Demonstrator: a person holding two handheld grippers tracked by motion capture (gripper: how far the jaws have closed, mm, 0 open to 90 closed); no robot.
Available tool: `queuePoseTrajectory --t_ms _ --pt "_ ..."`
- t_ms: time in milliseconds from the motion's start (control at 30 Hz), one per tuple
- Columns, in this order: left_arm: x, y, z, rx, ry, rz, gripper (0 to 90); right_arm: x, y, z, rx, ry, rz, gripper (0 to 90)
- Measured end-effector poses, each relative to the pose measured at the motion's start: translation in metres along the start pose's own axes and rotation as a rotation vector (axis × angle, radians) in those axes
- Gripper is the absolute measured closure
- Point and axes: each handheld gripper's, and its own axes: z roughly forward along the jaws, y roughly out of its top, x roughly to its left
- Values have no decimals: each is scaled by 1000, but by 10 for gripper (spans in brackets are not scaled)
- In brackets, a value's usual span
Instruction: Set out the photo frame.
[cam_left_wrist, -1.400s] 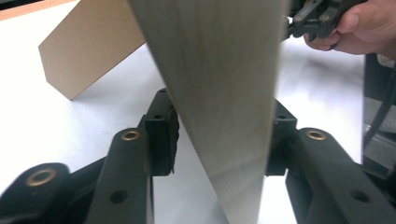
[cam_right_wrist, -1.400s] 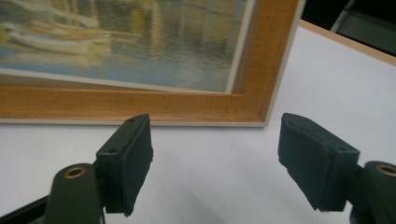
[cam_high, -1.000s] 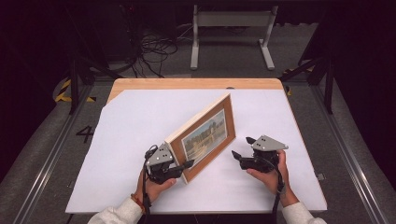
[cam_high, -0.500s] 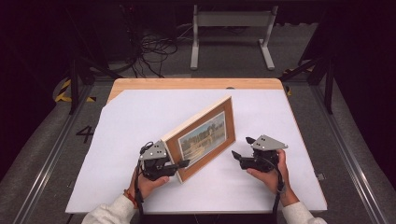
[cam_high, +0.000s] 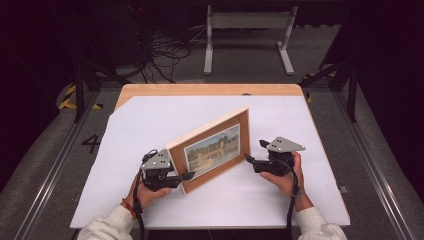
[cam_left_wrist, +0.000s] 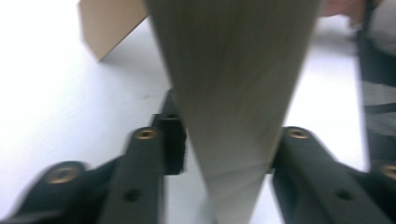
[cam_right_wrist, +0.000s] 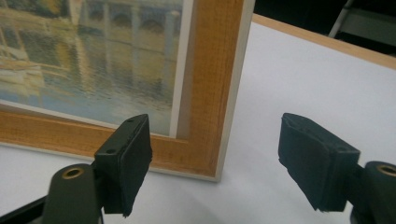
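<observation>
High view: a framed picture (cam_high: 212, 150) stands upright on the white table (cam_high: 300, 115) at the frame's centre, slanting from lower left to upper right. The left gripper (cam_high: 186, 176) sits at its lower-left end; the right gripper (cam_high: 247, 158) waits just beside its right edge.

Left gripper view: the frame's edge fills the centre, between the jaws. They have just been opening, and a gap shows beside the left pad (cam_left_wrist: 173, 144), so the grip looks released.

Right gripper view: the jaws stand wide apart and empty, with the frame's corner (cam_right_wrist: 212, 93) behind the left pad (cam_right_wrist: 130, 163).

The step appears to be letting the picture stand alone. Next, the left gripper should back off without tipping it.
</observation>
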Motion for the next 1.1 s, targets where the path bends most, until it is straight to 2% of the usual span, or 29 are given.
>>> queuePoseTrajectory --t_ms 33,167,400,433,500,633,733,933,1100 --pt "-1 0 0 3 3 2 614 -1 -1 3 2 11 4 262" --pt "-7 0 -2 5 61 41 578 -4 -1 12 10 13 8 266" --pt "-17 -4 -14 -20 103 39 518 -4 1 25 26 36 14 266" --pt "-18 -6 -19 -22 131 38 523 -3 2 26 31 34 9 265" --pt "-20 -7 -24 -25 146 45 530 -2 4 28 34 42 9 266" --pt "-22 -9 -29 -37 160 37 544 0 6 32 36 47 -1 265" --pt "-25 -8 -29 -40 172 46 572 0 7 35 33 45 -1 266" --pt "-27 -6 -34 -86 193 38 596 -2 6 39 26 71 10 257" --pt "-29 -5 -33 -83 194 36 637 2 6 41 48 101 -4 264"
